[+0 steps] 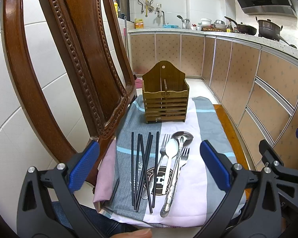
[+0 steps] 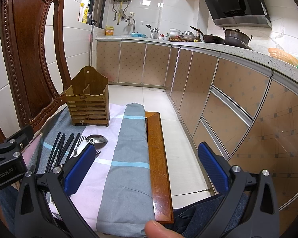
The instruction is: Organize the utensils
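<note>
Utensils [image 1: 161, 164] on cloth [image 1: 190, 178] | forks part-hidden by spoons | both tools spread, empty: L [image 1: 149, 162], R [image 2: 147, 164]

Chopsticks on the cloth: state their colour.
Black chopsticks, clearest in the left wrist view.

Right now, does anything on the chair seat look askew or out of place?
Yes: the black chopsticks lie crossed rather than parallel, and the spoons and forks overlap in a heap on the cloth. The wooden holder stands upright and looks empty.
</note>
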